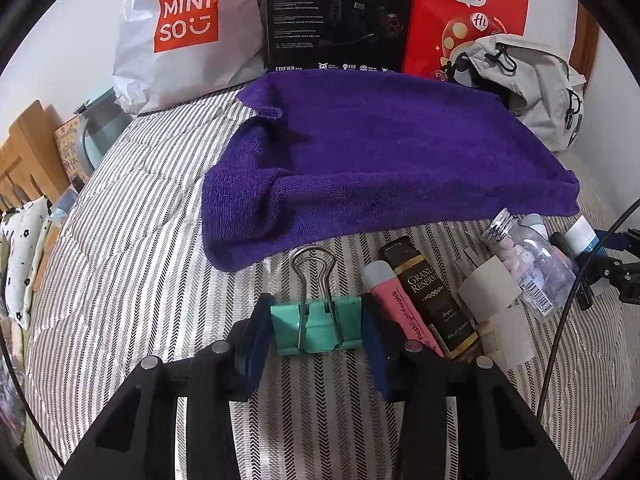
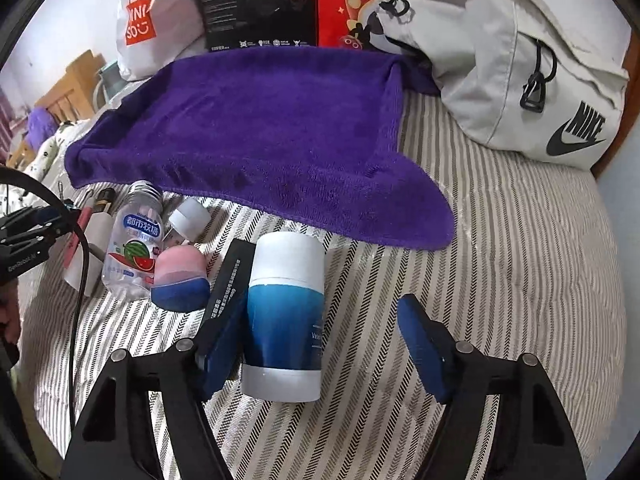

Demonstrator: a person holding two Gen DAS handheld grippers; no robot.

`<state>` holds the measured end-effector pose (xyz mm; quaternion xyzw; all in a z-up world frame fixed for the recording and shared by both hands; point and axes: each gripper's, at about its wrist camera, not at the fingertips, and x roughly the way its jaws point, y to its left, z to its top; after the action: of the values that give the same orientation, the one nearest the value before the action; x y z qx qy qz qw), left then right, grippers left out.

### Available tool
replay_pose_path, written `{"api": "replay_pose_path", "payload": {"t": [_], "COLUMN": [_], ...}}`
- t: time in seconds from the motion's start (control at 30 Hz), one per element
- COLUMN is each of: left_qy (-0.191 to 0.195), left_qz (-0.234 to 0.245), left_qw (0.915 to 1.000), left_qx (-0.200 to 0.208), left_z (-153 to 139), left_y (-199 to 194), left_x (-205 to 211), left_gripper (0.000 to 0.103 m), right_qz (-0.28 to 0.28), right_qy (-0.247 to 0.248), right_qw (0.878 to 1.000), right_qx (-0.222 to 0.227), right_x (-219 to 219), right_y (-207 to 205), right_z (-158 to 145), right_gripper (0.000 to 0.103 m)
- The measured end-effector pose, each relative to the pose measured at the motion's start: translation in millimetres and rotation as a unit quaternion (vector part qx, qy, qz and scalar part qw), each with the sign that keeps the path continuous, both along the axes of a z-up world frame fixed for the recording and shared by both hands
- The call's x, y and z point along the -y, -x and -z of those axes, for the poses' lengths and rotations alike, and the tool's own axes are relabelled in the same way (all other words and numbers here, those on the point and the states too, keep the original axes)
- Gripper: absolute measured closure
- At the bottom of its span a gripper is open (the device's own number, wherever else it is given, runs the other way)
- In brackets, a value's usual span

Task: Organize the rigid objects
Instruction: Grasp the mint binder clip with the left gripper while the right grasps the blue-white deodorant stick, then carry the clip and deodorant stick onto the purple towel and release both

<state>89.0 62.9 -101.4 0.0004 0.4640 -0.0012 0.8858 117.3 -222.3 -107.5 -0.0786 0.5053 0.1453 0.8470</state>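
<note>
A teal binder clip [image 1: 316,328] with steel handles sits between the blue pads of my left gripper [image 1: 316,334], which is shut on its two sides just above the striped bedcover [image 1: 140,280]. To its right lie a pink highlighter [image 1: 400,312], a black Grand Reserve box [image 1: 434,296] and a clear candy bottle [image 1: 524,264]. My right gripper [image 2: 322,316] stands open around a blue and white bottle [image 2: 284,320]. The left pad touches the bottle and the right pad is well apart. A purple towel [image 2: 248,128] lies spread behind the objects.
A watermelon-label bottle [image 2: 132,248], a pink and blue item [image 2: 180,276], a small white-capped bottle [image 2: 190,220] and a black box [image 2: 232,276] lie left of the right gripper. At the back stand a Miniso bag [image 1: 184,28], an Edifier box [image 1: 340,16], a red box [image 1: 464,12] and a grey Nike backpack [image 2: 520,64].
</note>
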Motion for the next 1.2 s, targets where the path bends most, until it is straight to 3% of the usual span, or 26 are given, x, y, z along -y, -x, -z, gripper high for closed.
{"api": "replay_pose_path", "payload": {"t": [0.07, 0.3, 0.4, 0.97, 1.2], "left_qy": [-0.001, 0.001, -0.004, 0.058, 0.054], "left_qz": [0.0, -0.011, -0.009, -0.034, -0.037], "left_qw": [1.0, 0.9999, 0.9999, 0.9977, 0.9978], "left_qx": [-0.002, 0.003, 0.008, -0.011, 0.001], "left_z": [-0.3, 0.0, 0.2, -18.2, -43.5], "left_y": [-0.9, -2.8, -1.1, 13.1, 12.0], "left_x": [0.2, -0.1, 1.3, -27.7, -34.4], "left_gripper": [0.062, 0.062, 0.063, 0.064, 0.064], "right_qz": [-0.011, -0.019, -0.031, -0.03, -0.049], "right_qy": [0.007, 0.003, -0.008, -0.04, -0.05], "right_qw": [1.0, 1.0, 0.999, 0.999, 0.997], "right_qx": [-0.005, 0.006, 0.008, -0.016, -0.012], "right_x": [-1.1, -3.3, -3.4, 8.0, -2.5], "right_y": [1.5, 2.9, 4.5, 13.1, 5.4], "right_z": [2.7, 5.5, 4.2, -18.1, -35.9], "right_gripper": [0.044, 0.051, 0.067, 0.067, 0.067]}}
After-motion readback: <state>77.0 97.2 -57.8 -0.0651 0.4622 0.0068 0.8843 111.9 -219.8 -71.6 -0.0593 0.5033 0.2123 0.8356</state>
